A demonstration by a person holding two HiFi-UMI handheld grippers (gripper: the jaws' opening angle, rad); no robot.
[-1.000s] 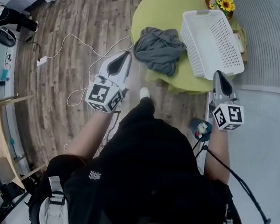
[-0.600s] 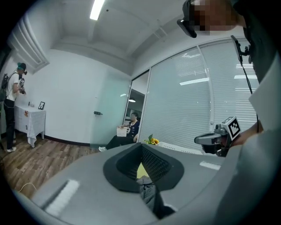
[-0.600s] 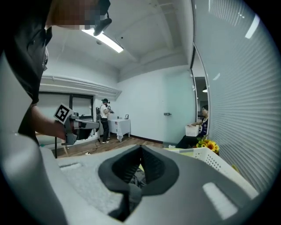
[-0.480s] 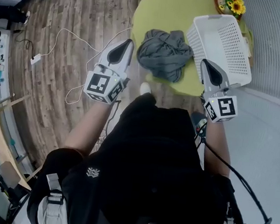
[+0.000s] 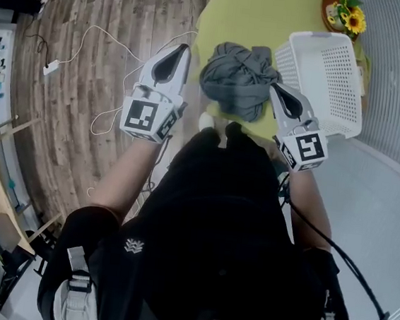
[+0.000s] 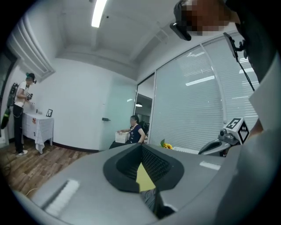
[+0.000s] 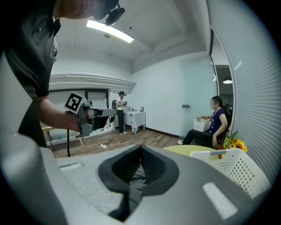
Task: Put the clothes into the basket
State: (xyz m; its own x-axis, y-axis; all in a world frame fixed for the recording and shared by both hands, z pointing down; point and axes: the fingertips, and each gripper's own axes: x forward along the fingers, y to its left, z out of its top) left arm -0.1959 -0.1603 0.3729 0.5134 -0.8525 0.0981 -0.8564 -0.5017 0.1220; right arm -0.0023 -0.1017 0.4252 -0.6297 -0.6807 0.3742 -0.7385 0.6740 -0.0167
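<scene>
A crumpled grey garment [image 5: 238, 78] lies on the round yellow-green table [image 5: 233, 13], close to its near edge. To its right on the same table stands a white slotted basket [image 5: 330, 73] with nothing in it. My left gripper [image 5: 187, 48] hovers shut and empty just left of the garment, over the table's edge. My right gripper [image 5: 272, 87] is shut and empty too, its tip at the garment's right side, in front of the basket. In the right gripper view, grey cloth [image 7: 139, 178] shows through the closed jaws of the right gripper [image 7: 140, 147]. In the left gripper view, the left gripper [image 6: 141, 146] points level across the table.
A pot of sunflowers [image 5: 345, 13] stands at the table's far edge behind the basket. A white cable and power strip [image 5: 51, 69] lie on the wooden floor at left. One person [image 7: 210, 125] sits beyond the table; another [image 6: 22, 114] stands at a far counter.
Both grippers have moved forward towards the table. The right one has swung left, from the basket's near corner to the garment's right side. Both stay shut.
</scene>
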